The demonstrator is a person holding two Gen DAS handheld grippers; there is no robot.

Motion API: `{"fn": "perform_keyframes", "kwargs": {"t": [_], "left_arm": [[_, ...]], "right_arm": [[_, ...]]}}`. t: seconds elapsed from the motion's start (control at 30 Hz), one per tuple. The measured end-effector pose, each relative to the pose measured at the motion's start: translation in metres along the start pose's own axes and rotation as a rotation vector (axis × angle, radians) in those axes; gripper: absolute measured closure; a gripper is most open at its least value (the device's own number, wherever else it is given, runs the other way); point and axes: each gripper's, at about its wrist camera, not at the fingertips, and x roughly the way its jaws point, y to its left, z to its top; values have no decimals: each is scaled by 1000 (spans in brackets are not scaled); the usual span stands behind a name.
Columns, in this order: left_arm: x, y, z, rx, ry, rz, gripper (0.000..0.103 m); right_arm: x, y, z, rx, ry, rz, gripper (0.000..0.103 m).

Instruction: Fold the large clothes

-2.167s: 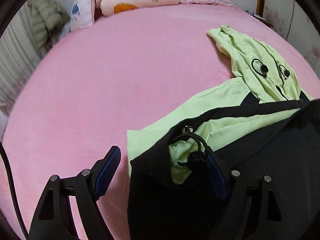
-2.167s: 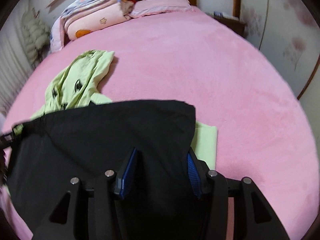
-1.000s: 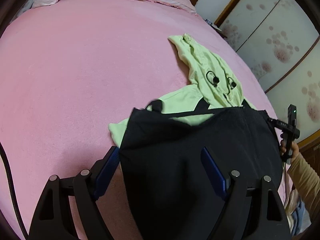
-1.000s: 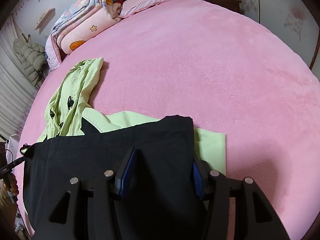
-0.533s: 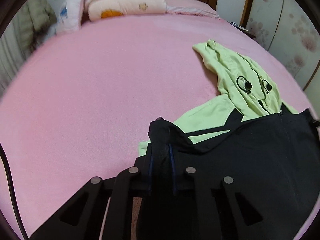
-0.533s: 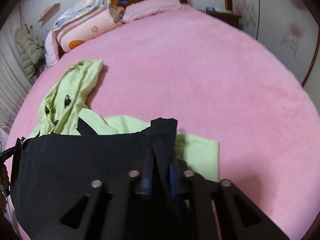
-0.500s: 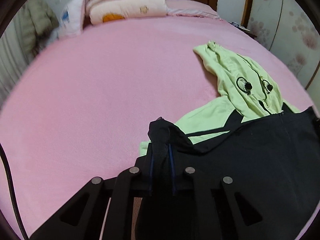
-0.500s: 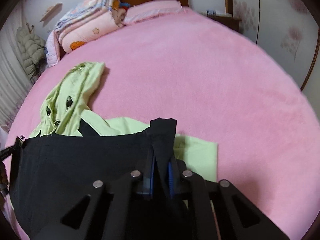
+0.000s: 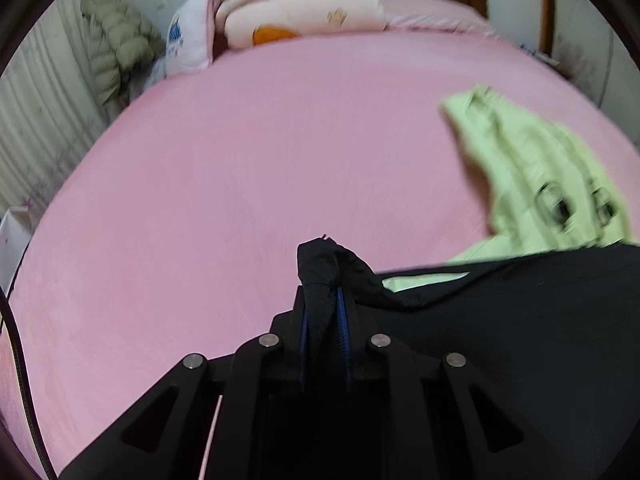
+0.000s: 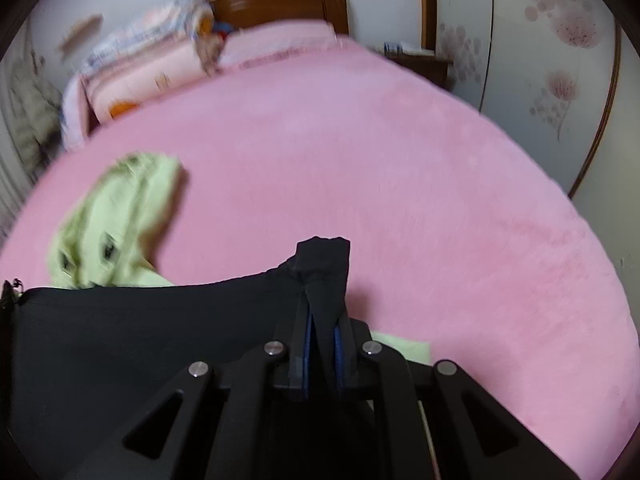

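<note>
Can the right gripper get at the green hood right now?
Probably not as things stand. The right gripper is shut on a corner of the black garment, and the green hood lies beyond that stretched cloth, off to the left on the pink bed. It would need to let go first.

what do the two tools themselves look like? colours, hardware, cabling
Both match: the left tool and right tool have matte black linkage arms with triangular cutouts and four round silver pivot bolts each. The finger pads are blue and ribbed. A thin dark cable curves along the left view's edge. No markings or sleeves are visible.
</note>
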Motion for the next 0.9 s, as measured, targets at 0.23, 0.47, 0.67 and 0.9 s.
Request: {"fn": "perform_keyframes", "kwargs": {"t": [0.23, 0.47, 0.67, 0.9], "left_arm": [[17, 24, -7, -132, 21, 71, 22], [-37, 34, -6, -146, -63, 114, 21], [-121, -6, -32, -101, -177, -20, 8], [-161, -61, -91, -183, -145, -182, 5]], "right_arm": [[19, -4, -11, 14, 21, -50, 79], [-25, 2, -3, 2, -64, -158, 64], [-96, 42, -22, 28, -159, 57, 50], [-125, 143, -94, -162, -87, 291, 50]]}}
